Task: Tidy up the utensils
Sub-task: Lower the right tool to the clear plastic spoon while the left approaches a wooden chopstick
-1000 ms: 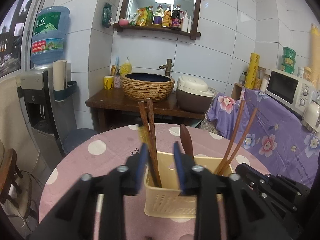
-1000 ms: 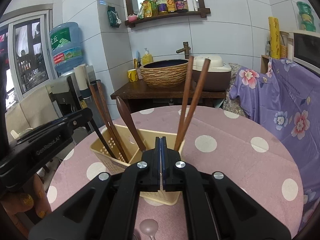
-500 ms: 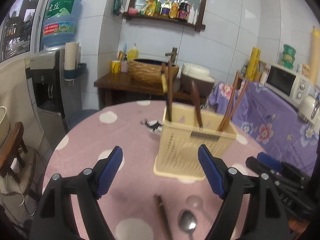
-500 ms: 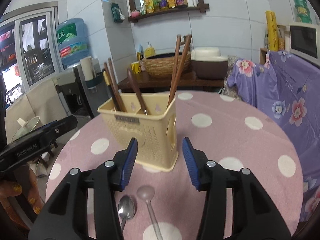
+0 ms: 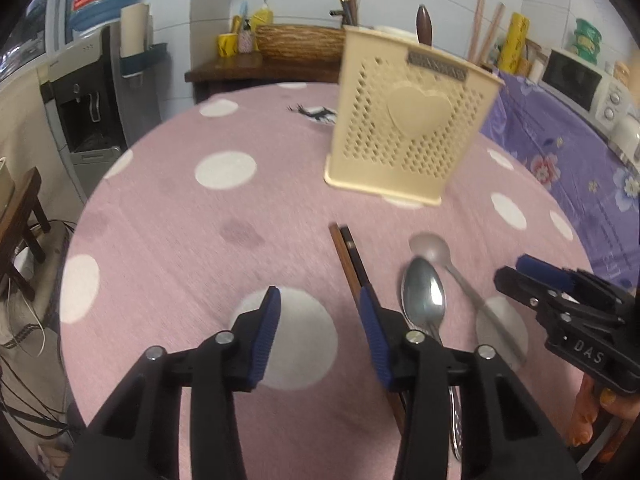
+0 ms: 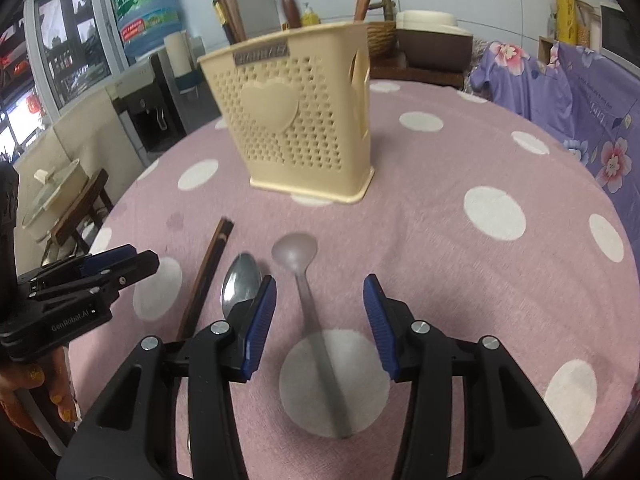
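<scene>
A cream perforated utensil holder [image 5: 408, 124] [image 6: 304, 120] stands mid-table with chopsticks and a wooden spoon in it. In front of it lie a dark chopstick pair [image 5: 352, 268] [image 6: 204, 280], a steel spoon [image 5: 424, 300] [image 6: 240, 280] and a translucent plastic spoon [image 5: 460, 272] [image 6: 308, 300]. My left gripper [image 5: 318, 308] is open and empty, low over the cloth just left of the chopsticks. My right gripper [image 6: 320, 296] is open, its fingers on either side of the plastic spoon's handle, above it. Each gripper shows in the other's view, the right one [image 5: 560, 292] and the left one [image 6: 100, 272].
The round table has a pink polka-dot cloth [image 5: 224, 168]. Behind it are a dark wooden counter with a woven basin [image 5: 296, 42], a water dispenser [image 5: 92, 80] at the left, and a purple floral cloth with a microwave [image 5: 580, 80] at the right.
Both grippers pulled back from the holder and dropped low toward the table. The right gripper went from shut to open. The loose utensils came into view beneath them.
</scene>
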### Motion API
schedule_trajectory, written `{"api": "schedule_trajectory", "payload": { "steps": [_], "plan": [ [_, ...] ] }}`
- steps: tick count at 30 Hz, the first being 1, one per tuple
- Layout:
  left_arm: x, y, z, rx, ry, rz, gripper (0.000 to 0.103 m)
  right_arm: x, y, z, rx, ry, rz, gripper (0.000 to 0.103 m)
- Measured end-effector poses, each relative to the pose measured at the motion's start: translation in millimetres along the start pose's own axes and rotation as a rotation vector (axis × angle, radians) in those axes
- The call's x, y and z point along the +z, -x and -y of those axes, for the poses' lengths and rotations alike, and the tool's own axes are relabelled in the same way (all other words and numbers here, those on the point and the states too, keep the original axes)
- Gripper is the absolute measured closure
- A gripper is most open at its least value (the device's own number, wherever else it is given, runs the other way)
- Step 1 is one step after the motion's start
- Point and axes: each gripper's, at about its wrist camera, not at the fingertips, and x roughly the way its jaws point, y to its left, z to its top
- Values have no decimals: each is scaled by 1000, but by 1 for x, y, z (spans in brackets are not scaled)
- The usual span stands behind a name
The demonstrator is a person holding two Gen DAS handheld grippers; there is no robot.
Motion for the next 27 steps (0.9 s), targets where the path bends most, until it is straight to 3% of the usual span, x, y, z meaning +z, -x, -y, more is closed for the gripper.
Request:
{"api": "schedule_trajectory", "payload": {
  "steps": [10, 27],
  "plan": [
    [-17, -5, 17, -26, -47, -40, 67, -19, -10, 0, -2, 15, -75, 61],
    [-25, -9, 20, 6, -55, -65, 69, -19, -4, -1, -16, 0, -68, 61]
  ]
}}
